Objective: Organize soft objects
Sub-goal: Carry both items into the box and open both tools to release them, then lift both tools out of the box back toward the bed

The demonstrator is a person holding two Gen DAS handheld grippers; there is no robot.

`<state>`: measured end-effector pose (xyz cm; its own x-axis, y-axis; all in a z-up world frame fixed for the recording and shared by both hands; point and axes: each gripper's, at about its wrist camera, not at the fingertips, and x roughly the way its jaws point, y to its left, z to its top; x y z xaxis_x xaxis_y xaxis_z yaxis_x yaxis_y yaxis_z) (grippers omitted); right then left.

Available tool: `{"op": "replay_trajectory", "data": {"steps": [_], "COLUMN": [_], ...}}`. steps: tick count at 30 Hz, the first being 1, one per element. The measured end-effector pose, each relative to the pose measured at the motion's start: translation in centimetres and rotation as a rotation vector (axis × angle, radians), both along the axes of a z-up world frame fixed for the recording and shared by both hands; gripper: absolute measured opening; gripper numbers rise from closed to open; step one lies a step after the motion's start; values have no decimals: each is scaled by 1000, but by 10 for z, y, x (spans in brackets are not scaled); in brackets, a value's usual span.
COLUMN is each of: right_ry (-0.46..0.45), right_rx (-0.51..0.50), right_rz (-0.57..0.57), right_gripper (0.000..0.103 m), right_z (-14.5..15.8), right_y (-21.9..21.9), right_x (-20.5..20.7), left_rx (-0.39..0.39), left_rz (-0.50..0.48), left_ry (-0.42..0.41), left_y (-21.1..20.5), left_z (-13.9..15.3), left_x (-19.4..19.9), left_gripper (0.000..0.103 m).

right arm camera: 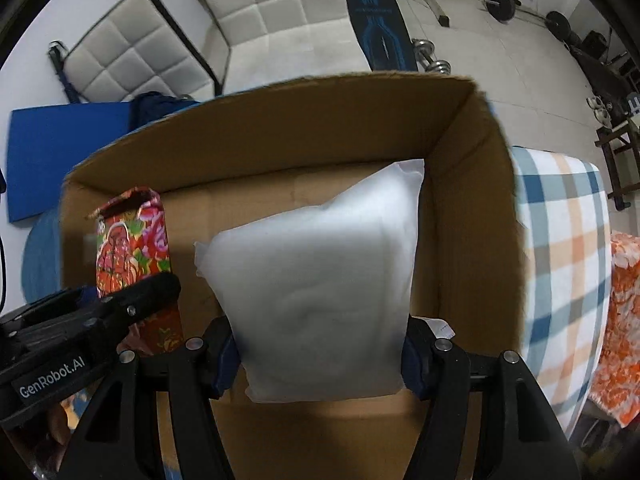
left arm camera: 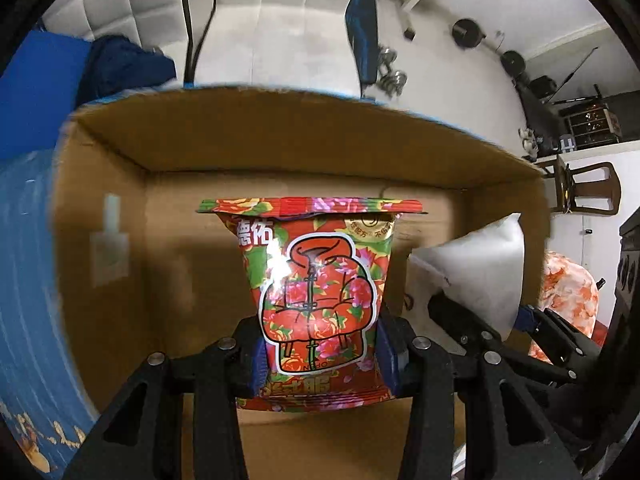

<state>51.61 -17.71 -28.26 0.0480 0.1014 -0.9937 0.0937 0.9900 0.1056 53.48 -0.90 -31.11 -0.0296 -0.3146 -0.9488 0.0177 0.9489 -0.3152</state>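
My left gripper (left arm camera: 318, 354) is shut on a red floral snack bag (left arm camera: 316, 292) and holds it over the open cardboard box (left arm camera: 280, 136). My right gripper (right arm camera: 320, 354) is shut on a white soft pillow pack (right arm camera: 320, 292) and holds it inside the same box (right arm camera: 280, 128), at its right side. In the left wrist view the white pack (left arm camera: 480, 268) and the right gripper (left arm camera: 504, 332) show at the right. In the right wrist view the snack bag (right arm camera: 132, 240) and the left gripper (right arm camera: 120, 312) show at the left.
A plaid blanket (right arm camera: 560, 260) and an orange floral cloth (right arm camera: 620, 320) lie right of the box. A blue mat (right arm camera: 60, 140) and dark blue cloth lie to the left. A white quilted cushion (right arm camera: 280, 8), dumbbells (right arm camera: 432, 56) and a weight bench stand beyond.
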Motion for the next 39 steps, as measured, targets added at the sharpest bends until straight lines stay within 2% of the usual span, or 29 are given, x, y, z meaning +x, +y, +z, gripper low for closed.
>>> {"op": "replay_trajectory", "data": {"steps": [3, 8, 14, 17, 19, 21, 25, 30, 31, 32, 34, 39], "right_ry": [30, 77, 83, 89, 91, 94, 100, 88, 84, 79, 64, 46], "right_rx": [-5, 10, 3, -17, -30, -28, -39, -68, -78, -89, -97, -108], "right_rz": [-22, -59, -66, -36, -22, -21, -12, 27, 31, 39, 54, 60], "right_gripper": [67, 68, 73, 76, 78, 79, 80, 84, 89, 100, 103, 103], "right_z": [-22, -52, -65, -70, -72, -74, -71, -57, -53, -50, -40, -27], "right_y": [-2, -8, -9, -4, -2, -1, 1, 9, 13, 15, 21, 33], "right_x": [18, 38, 52, 57, 60, 63, 63, 61, 60, 60, 55, 36], "left_rx": [-23, -13, -58, -31, -17, 9, 50, 106, 112, 115, 101, 110], "left_rz": [4, -26, -7, -7, -13, -8, -16, -31, -27, -23, -16, -5], "left_ry": [56, 88, 125, 137, 147, 164, 168, 96, 82, 67, 45, -16], "left_y": [-2, -5, 2, 7, 10, 13, 17, 23, 25, 27, 31, 30], "left_z": [-19, -32, -35, -34, -31, -27, -13, 24, 32, 40, 56, 81], "left_x": [11, 20, 26, 26, 26, 27, 27, 23, 21, 19, 10, -26], "left_gripper": [41, 41, 42, 43, 49, 51, 60, 71, 78, 84, 95, 100]}}
